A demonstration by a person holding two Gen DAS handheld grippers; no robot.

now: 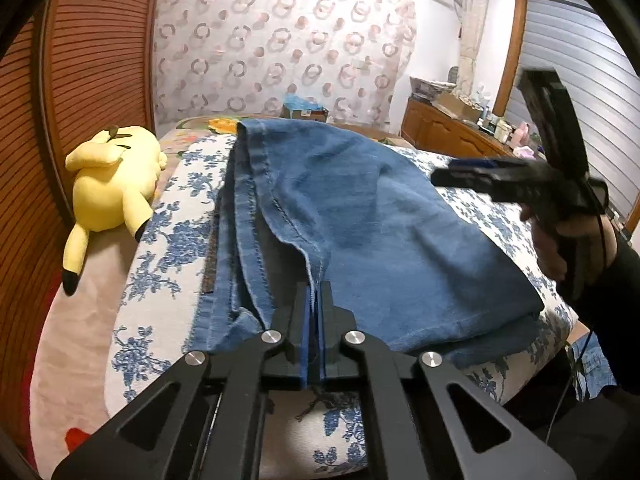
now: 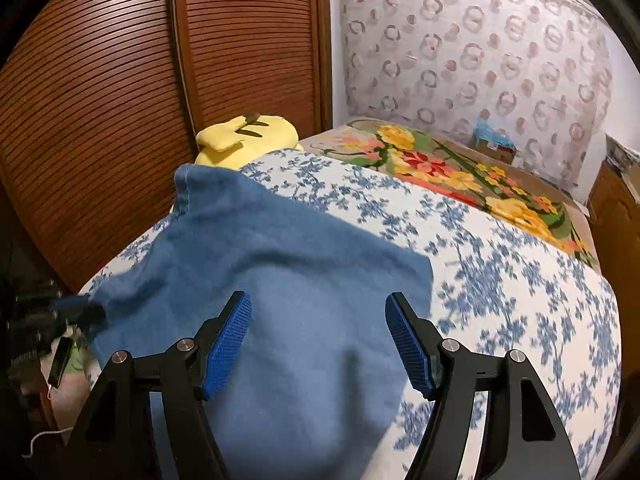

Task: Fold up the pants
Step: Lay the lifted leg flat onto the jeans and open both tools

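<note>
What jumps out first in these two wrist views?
The blue denim pants dominate, spread over the blue-floral bedspread in the middle of both views. The left gripper is shut on a seam edge of the pants at their near end, while the right gripper hovers wide open above the fabric. A yellow plush toy lies at the bed's left edge, beside the slatted wooden doors.

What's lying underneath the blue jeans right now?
The jeans lie on a white, blue-flowered bedspread, visible around them. What's directly beneath the denim is covered.
</note>
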